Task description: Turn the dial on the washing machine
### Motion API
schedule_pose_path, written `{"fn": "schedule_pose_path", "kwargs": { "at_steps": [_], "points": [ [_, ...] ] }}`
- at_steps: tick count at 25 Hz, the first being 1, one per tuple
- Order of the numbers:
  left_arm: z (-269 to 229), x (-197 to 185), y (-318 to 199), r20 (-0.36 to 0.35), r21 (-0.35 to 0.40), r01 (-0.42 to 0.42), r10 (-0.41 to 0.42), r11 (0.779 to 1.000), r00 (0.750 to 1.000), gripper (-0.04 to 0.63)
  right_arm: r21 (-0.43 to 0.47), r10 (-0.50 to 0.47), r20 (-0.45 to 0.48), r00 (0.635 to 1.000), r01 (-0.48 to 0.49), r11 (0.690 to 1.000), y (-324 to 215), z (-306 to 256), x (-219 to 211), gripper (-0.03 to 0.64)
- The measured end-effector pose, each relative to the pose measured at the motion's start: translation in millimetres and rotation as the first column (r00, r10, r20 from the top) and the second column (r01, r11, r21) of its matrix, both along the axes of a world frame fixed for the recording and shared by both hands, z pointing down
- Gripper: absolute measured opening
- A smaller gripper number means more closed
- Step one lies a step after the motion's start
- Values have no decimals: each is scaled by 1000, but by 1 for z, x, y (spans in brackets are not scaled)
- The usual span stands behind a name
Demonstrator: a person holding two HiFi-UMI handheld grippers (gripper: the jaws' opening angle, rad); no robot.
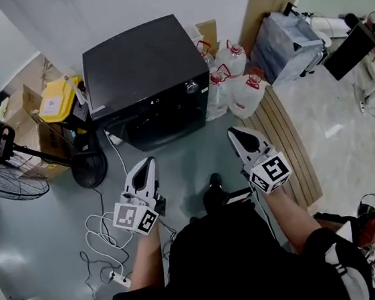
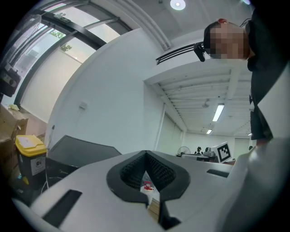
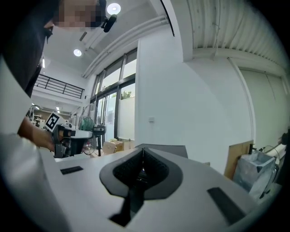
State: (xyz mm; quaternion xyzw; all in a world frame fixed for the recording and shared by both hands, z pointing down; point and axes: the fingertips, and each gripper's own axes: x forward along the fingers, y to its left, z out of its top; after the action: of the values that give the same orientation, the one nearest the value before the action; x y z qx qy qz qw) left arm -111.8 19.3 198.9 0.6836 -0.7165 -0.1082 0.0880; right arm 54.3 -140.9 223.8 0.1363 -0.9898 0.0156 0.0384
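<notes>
Washing machine point(image 1: 145, 77), black and boxy, stands on the grey floor point(image 1: 54, 221) against a white wall at the top middle of the head view. Its dial point(image 1: 192, 87) is a small silver knob at the right end of the front control strip, above the dark door.

A person in black stands in front of the machine, seen from above, with a claw held out in each hand. Both point level towards the machine and are well apart from it. The left claw point(image 1: 150, 161) is low and left of centre. The right claw point(image 1: 233, 132) is right of centre, a little nearer the machine. Each carries a cube with black-and-white square markers at its back.

In the left gripper view, the left claw point(image 2: 146, 153) has its jaw tips together and holds nothing. Only a thin slit shows behind the tips. In the right gripper view, the right claw point(image 3: 142, 149) is likewise closed tight and empty.

Left of the machine stands a bin with a yellow lid point(image 1: 57, 100), with a floor fan point(image 1: 16, 182) lying further left. White bags with red handles point(image 1: 233, 80) sit just right of the machine, beside a slatted wooden bench point(image 1: 287, 141). White cables point(image 1: 99, 233) trail across the floor at lower left.
</notes>
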Motion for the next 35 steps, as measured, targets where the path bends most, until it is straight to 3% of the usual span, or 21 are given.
{"fn": "schedule_pose_path", "kwargs": {
  "at_steps": [6,9,12,18,24,27,30,35],
  "points": [
    [22,7,102,55,-76,47,-43,996,998,9,-24,-3,-48,999,2,1000,101,23,2,23],
    [49,11,141,2,-105,53,-54,993,999,9,-76,-11,-72,997,6,997,137,39,2,23],
    [66,25,162,-45,-120,51,-56,991,997,9,-73,-43,-102,994,35,997,160,39,12,23],
    [53,65,167,-5,-110,53,-54,993,999,8,-39,-126,-78,989,123,992,173,23,36,23],
    [47,122,143,-34,-91,80,-84,993,996,8,106,-171,-122,978,185,977,177,11,95,23],
    [40,171,121,-50,-100,61,-66,993,997,8,41,-172,-104,980,177,983,167,7,146,23],
    [32,215,107,-48,-123,37,-43,992,998,8,31,-203,-71,977,206,978,155,14,189,23],
    [35,257,111,-18,-167,54,-58,985,998,8,-29,-267,-30,963,266,963,161,34,219,23]
  ]
}}
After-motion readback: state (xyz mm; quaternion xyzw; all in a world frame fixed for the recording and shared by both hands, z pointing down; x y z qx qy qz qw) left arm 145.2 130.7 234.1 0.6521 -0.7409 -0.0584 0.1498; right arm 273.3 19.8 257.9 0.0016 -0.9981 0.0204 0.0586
